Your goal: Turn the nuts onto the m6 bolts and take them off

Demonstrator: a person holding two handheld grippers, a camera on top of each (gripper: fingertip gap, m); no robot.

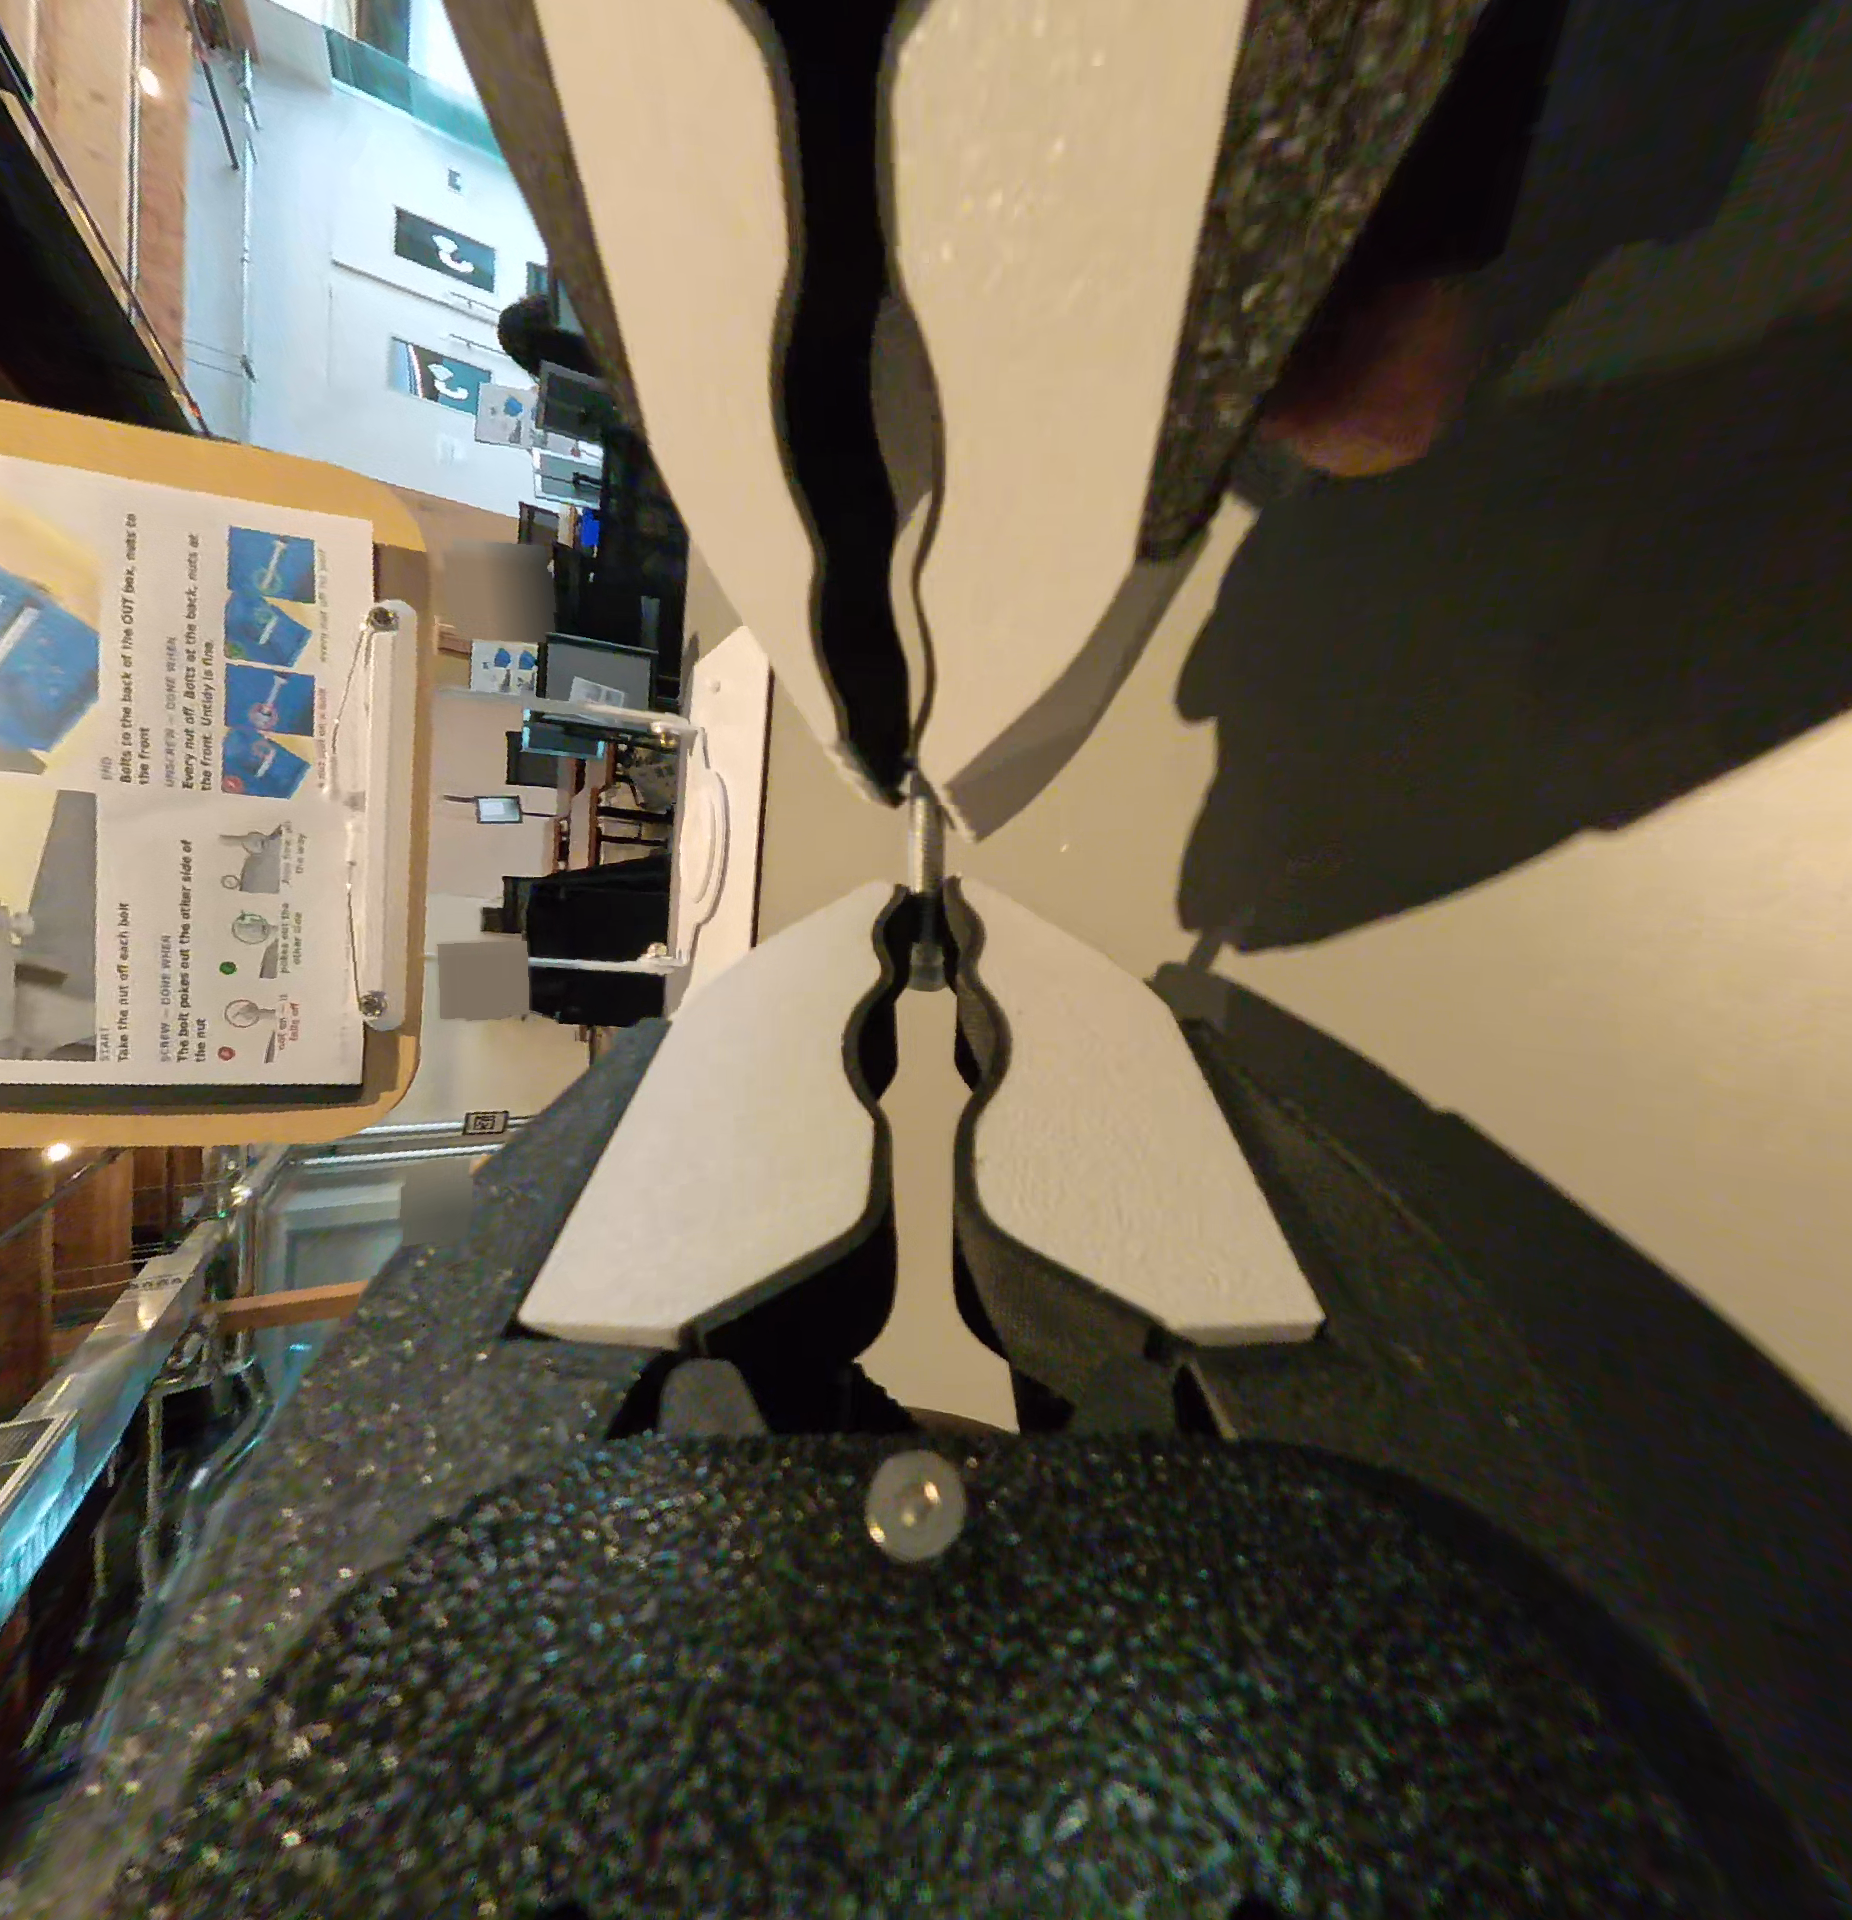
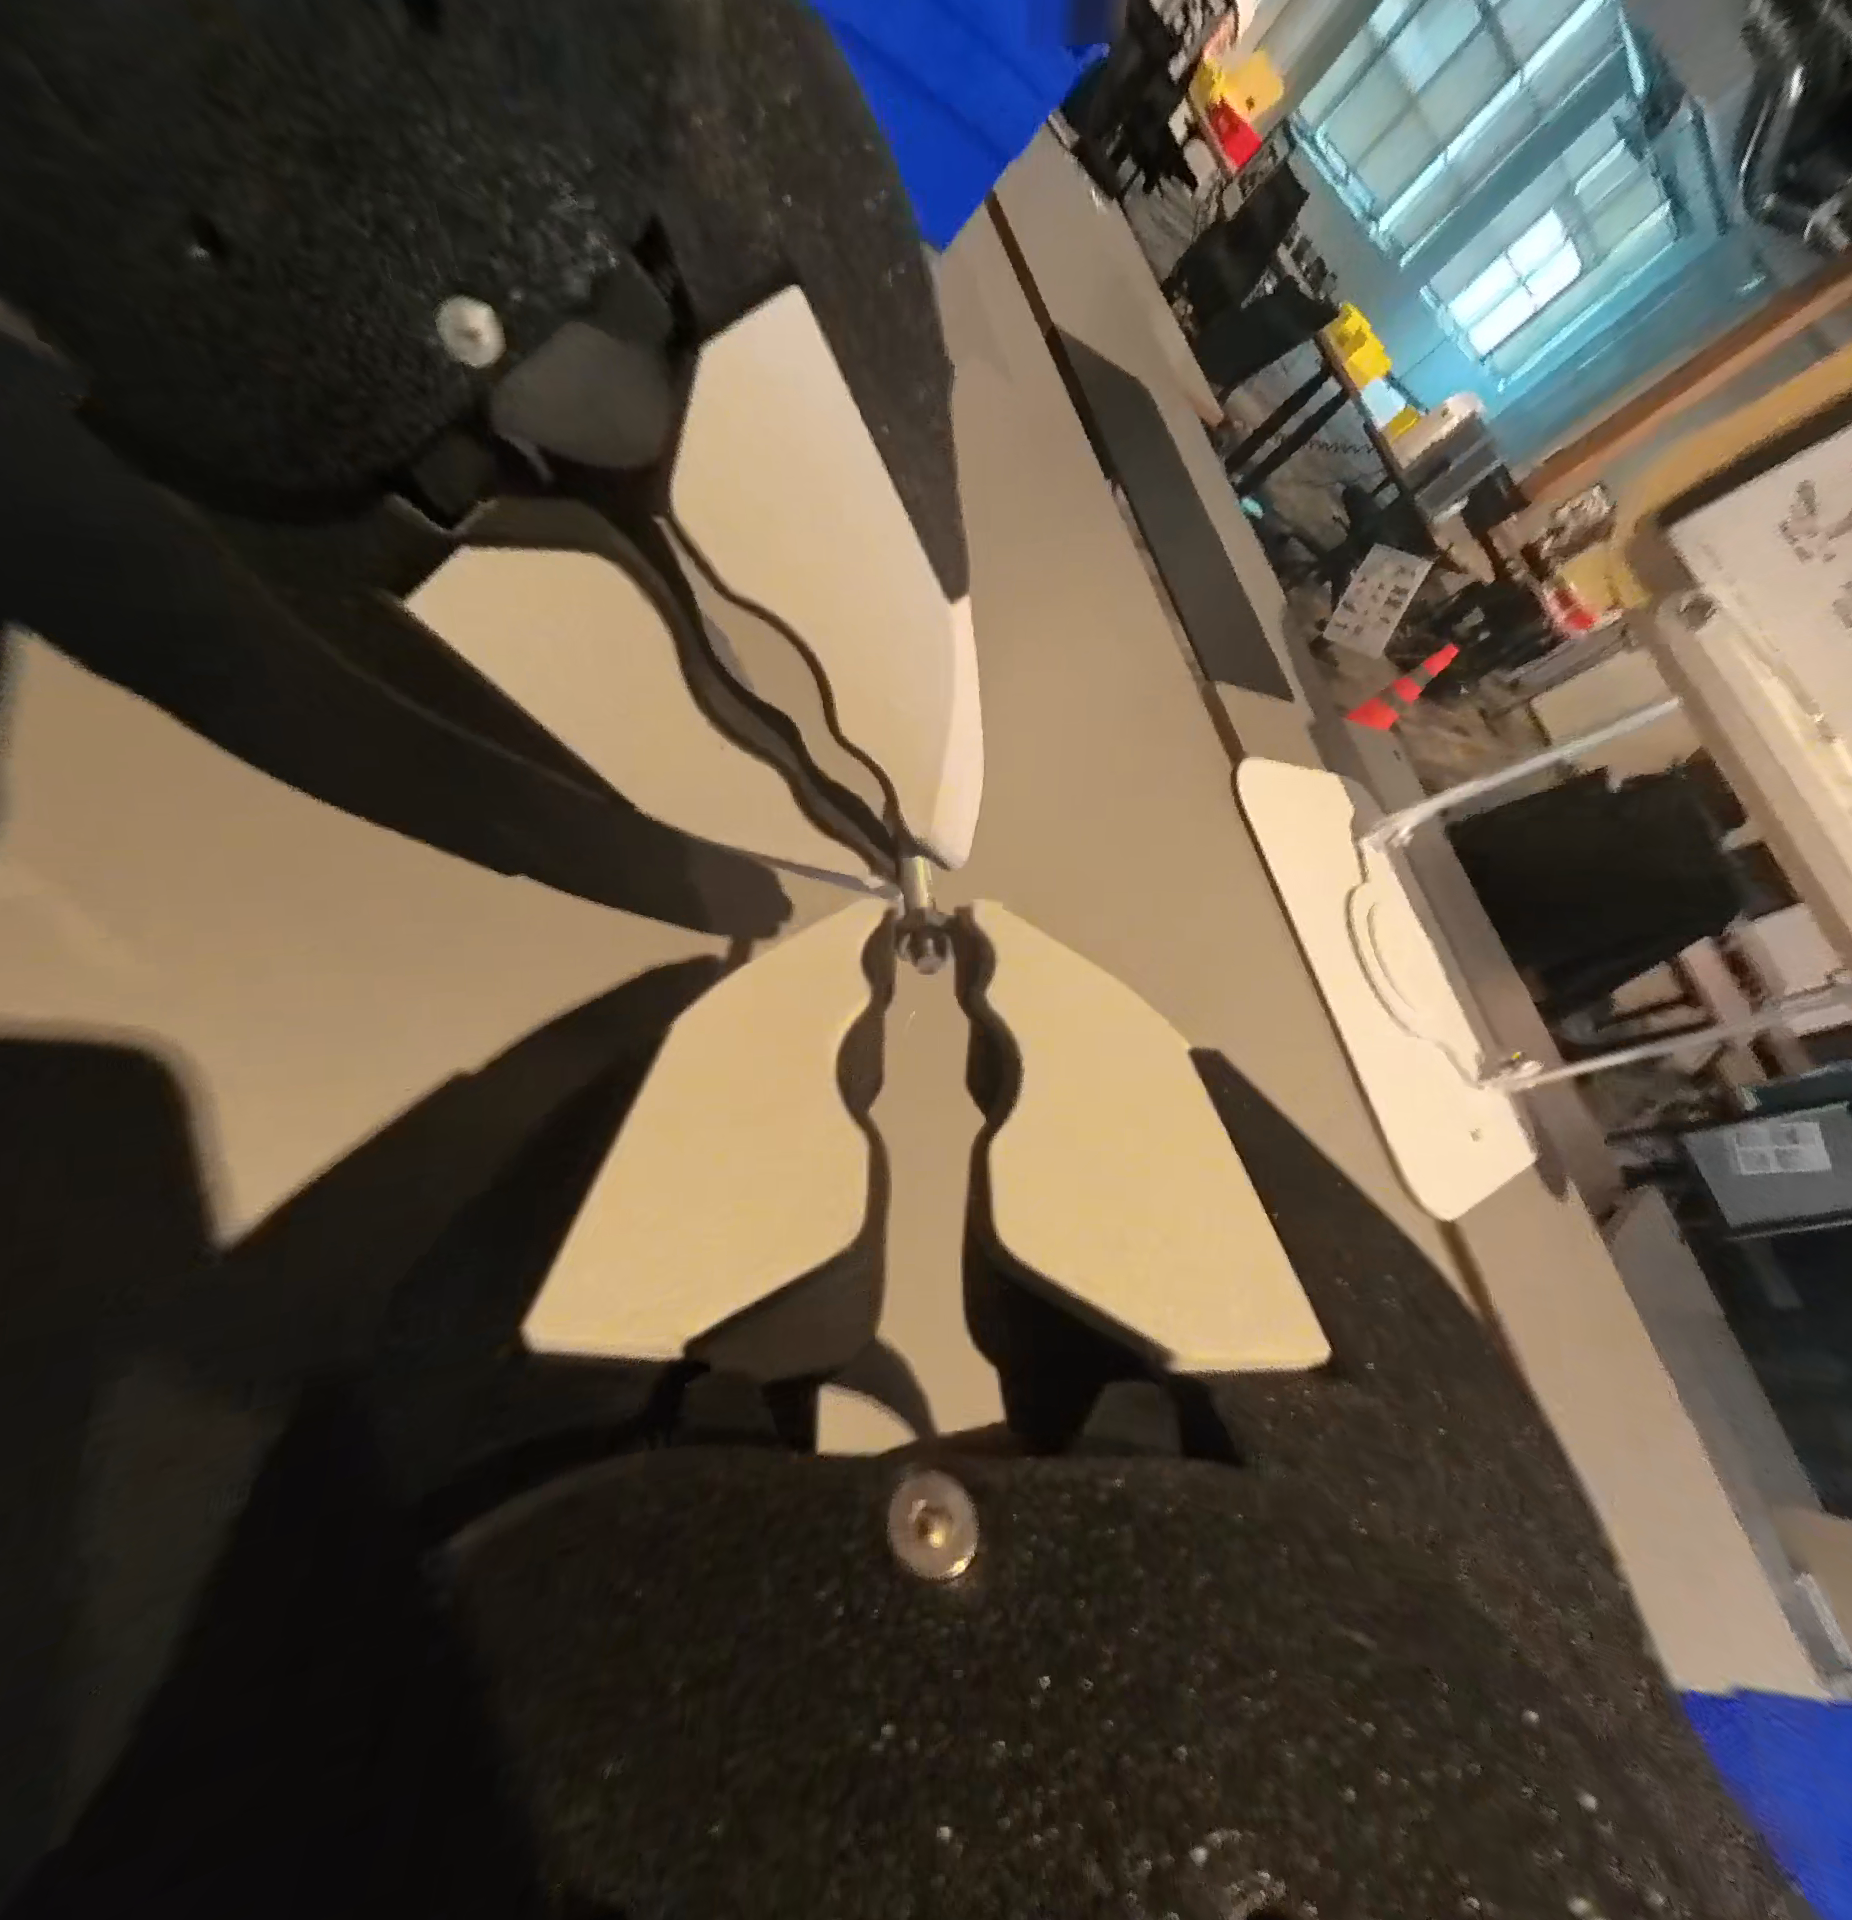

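Observation:
My two grippers meet tip to tip above the pale table [image 1: 1524, 1039]. My left gripper [image 1: 924, 902] is shut on the head end of a small silver bolt [image 1: 922, 847]. The threaded shaft sticks out towards my right gripper [image 1: 917, 800], which comes in from the top of the left wrist view. In the right wrist view, my right gripper [image 2: 924, 920] is shut on a small silver nut [image 2: 924, 951] at the bolt's [image 2: 915, 883] far end. The left gripper [image 2: 901, 857] comes in from the upper left. How far the nut sits on the thread is hidden by the fingers.
A wooden board with a printed instruction sheet [image 1: 174, 769] stands at the table's far side. A white base plate with a clear plastic stand [image 2: 1358, 987] lies nearby. Blue material [image 2: 932, 94] shows at the edge. A person's finger [image 1: 1358, 405] rests on the right gripper. The tips of both grippers are at nearly the same place.

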